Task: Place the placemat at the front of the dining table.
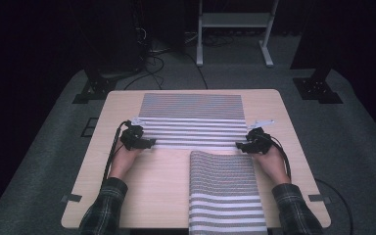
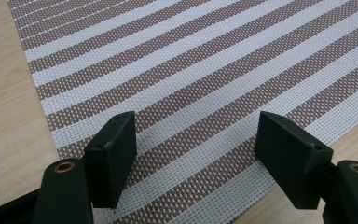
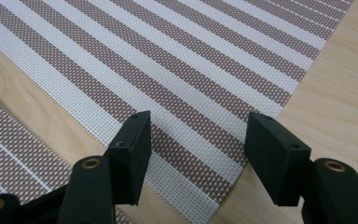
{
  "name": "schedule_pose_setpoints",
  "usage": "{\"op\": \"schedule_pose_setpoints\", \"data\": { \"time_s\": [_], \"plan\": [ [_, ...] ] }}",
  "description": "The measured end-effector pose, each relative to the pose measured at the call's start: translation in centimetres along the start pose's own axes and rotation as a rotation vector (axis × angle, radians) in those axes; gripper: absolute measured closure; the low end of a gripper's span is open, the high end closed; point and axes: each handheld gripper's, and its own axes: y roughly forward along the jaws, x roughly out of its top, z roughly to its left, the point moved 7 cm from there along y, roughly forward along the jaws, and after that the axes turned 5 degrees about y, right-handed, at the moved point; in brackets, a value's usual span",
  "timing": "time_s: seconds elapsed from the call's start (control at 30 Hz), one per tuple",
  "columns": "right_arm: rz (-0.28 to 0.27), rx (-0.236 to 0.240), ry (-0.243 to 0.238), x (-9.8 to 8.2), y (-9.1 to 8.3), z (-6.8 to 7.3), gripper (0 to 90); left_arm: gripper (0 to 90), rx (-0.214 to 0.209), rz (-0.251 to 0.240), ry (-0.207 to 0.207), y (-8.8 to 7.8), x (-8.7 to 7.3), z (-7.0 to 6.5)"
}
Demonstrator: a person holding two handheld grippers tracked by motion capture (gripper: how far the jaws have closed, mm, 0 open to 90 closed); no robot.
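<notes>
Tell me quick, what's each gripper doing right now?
Left gripper: open, fingers apart at the striped mat's corner, holding nothing.
Right gripper: open, at that mat's other near corner, holding nothing.

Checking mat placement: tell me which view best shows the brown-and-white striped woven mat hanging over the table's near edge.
The high view: that mat shows almost whole, running past the wooden table's near edge. The right gripper view catches a piece at lower left; the left gripper view faces the other crosswise mat.

Brown-and-white striped woven placemat [image 1: 192, 120] flat across the table's far half.
</notes>
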Motion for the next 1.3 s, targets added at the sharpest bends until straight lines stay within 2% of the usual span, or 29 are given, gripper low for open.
{"op": "schedule_pose_setpoints", "data": {
  "time_s": [0.3,0.6,1.03,1.3],
  "plan": [
    [-0.006,-0.009,0.008,0.4,0.2,-1.0,41.0,29.7,0.002,0.001,-0.001,0.3,0.4,-0.5],
    [0.028,-0.023,0.021,1.3,0.8,-2.4,40.2,29.7,0.003,-0.009,-0.005,0.9,1.0,-0.7],
    [0.006,-0.039,0.041,1.5,1.0,-3.1,41.1,29.7,0.0,-0.001,-0.004,1.6,1.7,-0.5],
    [0.02,-0.044,0.047,1.8,1.2,-3.3,41.2,29.7,-0.002,0.0,-0.004,1.9,2.0,-0.3]
  ]
}}
